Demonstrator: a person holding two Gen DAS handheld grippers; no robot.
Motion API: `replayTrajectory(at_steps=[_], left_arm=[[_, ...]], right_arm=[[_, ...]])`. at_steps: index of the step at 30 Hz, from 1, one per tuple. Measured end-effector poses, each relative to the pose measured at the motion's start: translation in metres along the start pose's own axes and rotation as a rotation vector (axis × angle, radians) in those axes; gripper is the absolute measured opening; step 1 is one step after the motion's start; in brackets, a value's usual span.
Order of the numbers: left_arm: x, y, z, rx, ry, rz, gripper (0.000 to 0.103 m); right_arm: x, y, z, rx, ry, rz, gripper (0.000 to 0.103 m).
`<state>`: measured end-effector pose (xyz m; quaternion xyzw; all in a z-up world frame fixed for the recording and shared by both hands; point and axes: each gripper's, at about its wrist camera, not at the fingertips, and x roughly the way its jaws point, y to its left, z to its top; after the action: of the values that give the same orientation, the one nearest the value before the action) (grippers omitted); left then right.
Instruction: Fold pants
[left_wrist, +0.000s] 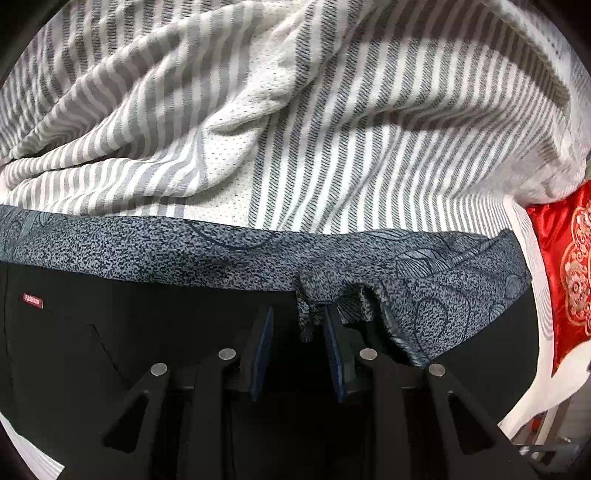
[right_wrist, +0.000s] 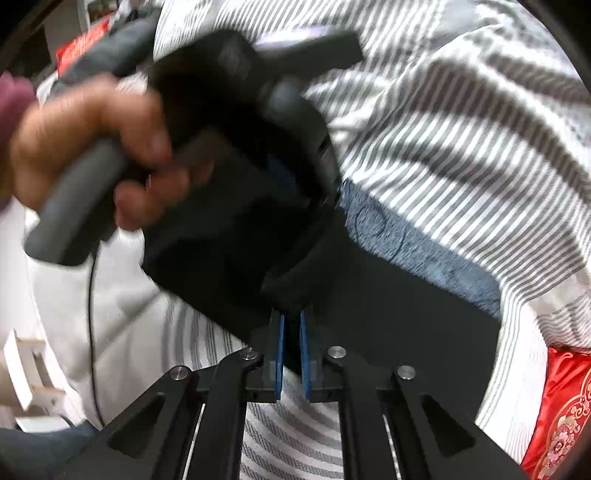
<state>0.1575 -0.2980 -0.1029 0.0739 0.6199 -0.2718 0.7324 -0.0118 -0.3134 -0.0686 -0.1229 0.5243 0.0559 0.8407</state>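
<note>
Between the blue pads of the left gripper (left_wrist: 299, 332), a bunched fold of the pants' patterned waistband (left_wrist: 306, 317) is pinched, the jaws drawn close on it. The right gripper (right_wrist: 291, 332) has its jaws almost together, clamped on a dark edge of the pants (right_wrist: 388, 306) that rises just ahead of its pads.

Just beyond the right gripper, blocking much of its view, a hand (right_wrist: 92, 147) grips the grey handle of the other gripper's black body, blurred, with a thin black cable (right_wrist: 90, 295) hanging beneath it. A dark red sleeve edge shows at the wrist.

The pants are black with a blue-grey speckled waistband printed with leaf-like outlines. In the left wrist view the black cloth spreads flat beside and under the fingers, bearing a small red label (left_wrist: 33, 300) at left, and the waistband runs as a band across the frame, crumpled where it is gripped. They lie on a grey-and-white striped sheet (left_wrist: 332, 147), which is heaped in loose folds past the waistband and fills the far half of both views.

Off to the right edge sits a red cushion with gold ornament (left_wrist: 569, 273), partly tucked under the sheet. At the lower left of the right wrist view a white frame-like object (right_wrist: 26, 369) stands blurred, too unclear to identify.
</note>
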Motion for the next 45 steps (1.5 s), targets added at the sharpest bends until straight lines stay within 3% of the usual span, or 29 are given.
replayTrajectory(at_steps=[3,4,5,7,10,15,16,17,18,19,20,22,26,28,30,33,36,38,40,45], left_arm=[[-0.012,0.013,-0.004,-0.029,-0.015,0.055,0.031],[-0.017,0.017,-0.005,-0.038,-0.017,0.063,0.031],[-0.023,0.021,-0.006,-0.045,-0.02,0.068,0.031],[-0.038,0.023,-0.009,-0.037,-0.029,0.088,0.031],[-0.064,0.017,-0.016,0.004,-0.056,0.086,0.031],[-0.077,-0.02,-0.01,0.039,-0.075,0.02,0.031],[-0.074,-0.035,-0.006,0.048,-0.08,-0.002,0.031],[-0.07,-0.051,-0.001,0.06,-0.081,-0.021,0.031],[-0.067,-0.06,0.001,0.068,-0.081,-0.029,0.035],[-0.062,-0.069,0.001,0.078,-0.076,-0.028,0.045],[-0.059,-0.077,0.001,0.083,-0.073,-0.017,0.07],[-0.05,-0.089,-0.002,0.101,-0.097,0.035,0.074],[-0.017,-0.083,-0.012,0.106,-0.026,0.145,0.074],[-0.007,-0.07,-0.02,0.083,-0.006,0.126,0.076],[-0.005,-0.059,-0.027,0.065,-0.026,0.111,0.088],[0.002,-0.052,-0.023,0.036,-0.022,0.112,0.097],[-0.005,-0.048,-0.022,0.006,-0.019,0.115,0.097],[-0.018,-0.049,-0.024,0.017,-0.044,0.145,0.097],[-0.036,-0.046,-0.03,0.013,-0.073,0.14,0.097],[-0.065,-0.027,-0.048,-0.032,-0.096,0.169,0.097]], right_arm=[[0.005,0.005,0.005,-0.046,0.008,-0.026,0.02],[0.002,0.009,0.008,-0.075,0.009,-0.031,0.03],[-0.003,0.009,0.008,-0.084,0.004,-0.026,0.053],[-0.023,0.002,0.004,-0.052,-0.031,0.009,0.079],[-0.052,-0.025,-0.002,0.065,-0.066,0.047,0.079],[-0.062,-0.122,-0.014,0.519,-0.021,0.065,0.079],[-0.058,-0.147,-0.02,0.648,-0.008,0.1,0.077],[-0.052,-0.167,-0.023,0.739,-0.002,0.133,0.066],[-0.05,-0.175,-0.026,0.788,-0.002,0.159,0.061],[-0.044,-0.19,-0.027,0.856,-0.007,0.202,0.054],[-0.04,-0.201,-0.029,0.922,-0.018,0.243,0.044],[-0.027,-0.215,-0.028,0.981,-0.013,0.287,0.033],[0.0,-0.218,-0.026,0.952,0.063,0.294,0.032],[0.015,-0.22,-0.028,0.934,0.087,0.281,0.028],[0.031,-0.223,-0.032,0.938,0.097,0.277,0.021],[0.039,-0.229,-0.034,0.971,0.082,0.299,0.019],[0.035,-0.231,-0.032,0.967,0.083,0.315,0.027],[0.018,-0.227,-0.032,0.933,0.069,0.305,0.041],[0.003,-0.218,-0.029,0.885,0.058,0.256,0.063],[-0.025,-0.178,-0.038,0.793,0.097,0.197,0.067]])
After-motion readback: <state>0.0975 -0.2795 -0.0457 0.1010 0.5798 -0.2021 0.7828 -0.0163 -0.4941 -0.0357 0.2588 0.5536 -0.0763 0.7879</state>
